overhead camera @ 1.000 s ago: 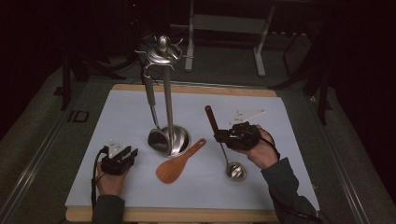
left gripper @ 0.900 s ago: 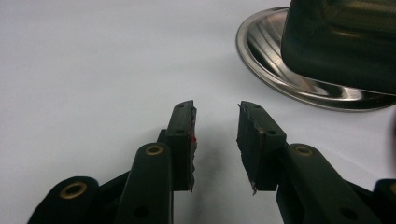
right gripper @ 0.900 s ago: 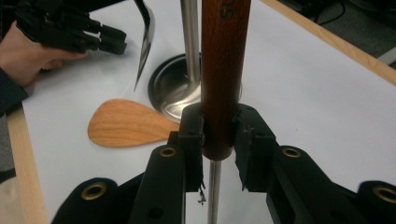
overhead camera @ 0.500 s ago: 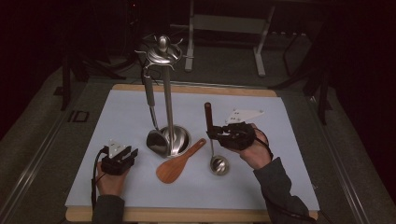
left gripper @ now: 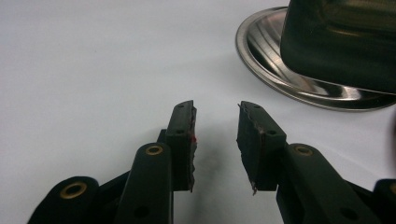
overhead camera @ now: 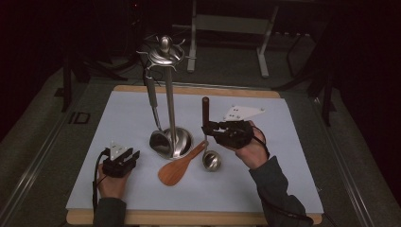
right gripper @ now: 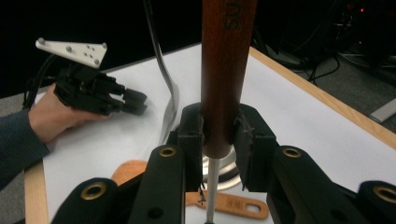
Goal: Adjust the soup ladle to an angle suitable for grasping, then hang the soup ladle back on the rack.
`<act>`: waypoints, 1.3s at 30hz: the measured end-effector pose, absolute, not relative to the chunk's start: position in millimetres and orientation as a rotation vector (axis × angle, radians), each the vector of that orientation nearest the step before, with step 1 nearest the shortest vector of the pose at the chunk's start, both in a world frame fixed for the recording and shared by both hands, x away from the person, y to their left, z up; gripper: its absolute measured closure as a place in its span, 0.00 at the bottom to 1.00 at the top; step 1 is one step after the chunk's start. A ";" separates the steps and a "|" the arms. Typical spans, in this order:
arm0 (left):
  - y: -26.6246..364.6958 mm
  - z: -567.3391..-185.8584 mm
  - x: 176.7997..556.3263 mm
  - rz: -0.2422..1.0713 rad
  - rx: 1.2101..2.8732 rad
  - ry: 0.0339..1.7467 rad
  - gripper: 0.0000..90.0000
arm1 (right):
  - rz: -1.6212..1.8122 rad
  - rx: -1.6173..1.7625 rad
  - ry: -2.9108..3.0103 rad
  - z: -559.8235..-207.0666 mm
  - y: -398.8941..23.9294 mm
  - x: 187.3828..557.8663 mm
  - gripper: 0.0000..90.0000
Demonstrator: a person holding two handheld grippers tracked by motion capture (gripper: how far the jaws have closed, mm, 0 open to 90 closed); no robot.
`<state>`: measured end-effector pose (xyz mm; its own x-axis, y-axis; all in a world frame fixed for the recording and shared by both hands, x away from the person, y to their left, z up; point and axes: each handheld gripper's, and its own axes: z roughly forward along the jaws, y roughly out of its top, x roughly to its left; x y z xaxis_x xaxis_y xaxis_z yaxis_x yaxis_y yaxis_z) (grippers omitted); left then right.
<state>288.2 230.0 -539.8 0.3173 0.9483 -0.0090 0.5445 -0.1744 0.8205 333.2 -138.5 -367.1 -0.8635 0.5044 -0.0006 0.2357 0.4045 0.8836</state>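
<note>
My right gripper (overhead camera: 208,128) is shut on the brown wooden handle (overhead camera: 205,108) of a small steel ladle, which it holds upright. The ladle's bowl (overhead camera: 211,161) hangs low over the white mat, just right of a wooden spatula (overhead camera: 182,165). In the right gripper view both pads clamp the wooden handle (right gripper: 226,70) of that ladle at my right gripper (right gripper: 219,140). My left gripper (overhead camera: 132,156) rests on the mat at the front left, open and empty. Its jaws (left gripper: 215,135) stand apart, aimed near the stand's base (left gripper: 299,70).
A tall steel utensil stand (overhead camera: 165,52) with hooks rises mid-mat from a round base (overhead camera: 182,142). A larger ladle (overhead camera: 152,94) hangs from it, bowl (overhead camera: 161,142) by the base. The white mat (overhead camera: 283,179) covers a wooden table; dark floor and metal frames lie beyond.
My right gripper has carried the small ladle leftward and slightly up, toward the stand and spatula. The left hand has stayed in place.
</note>
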 end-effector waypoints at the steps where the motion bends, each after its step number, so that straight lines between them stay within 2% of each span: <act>1: 230.0 -539.8 288.2 0.683 1.836 1.328 0.74 | 1.442 0.648 2.396 -367.1 -138.5 333.2 0.82; 39: 230.3 -539.7 287.8 0.686 1.831 1.330 0.74 | 1.738 0.449 2.242 -320.4 -104.4 342.9 0.82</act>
<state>287.8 230.3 -539.7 0.3135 0.9495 -0.0095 0.5426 -0.1709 0.8224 342.9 -104.4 -320.4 -0.9157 0.4011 -0.0224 0.0783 0.2329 0.9693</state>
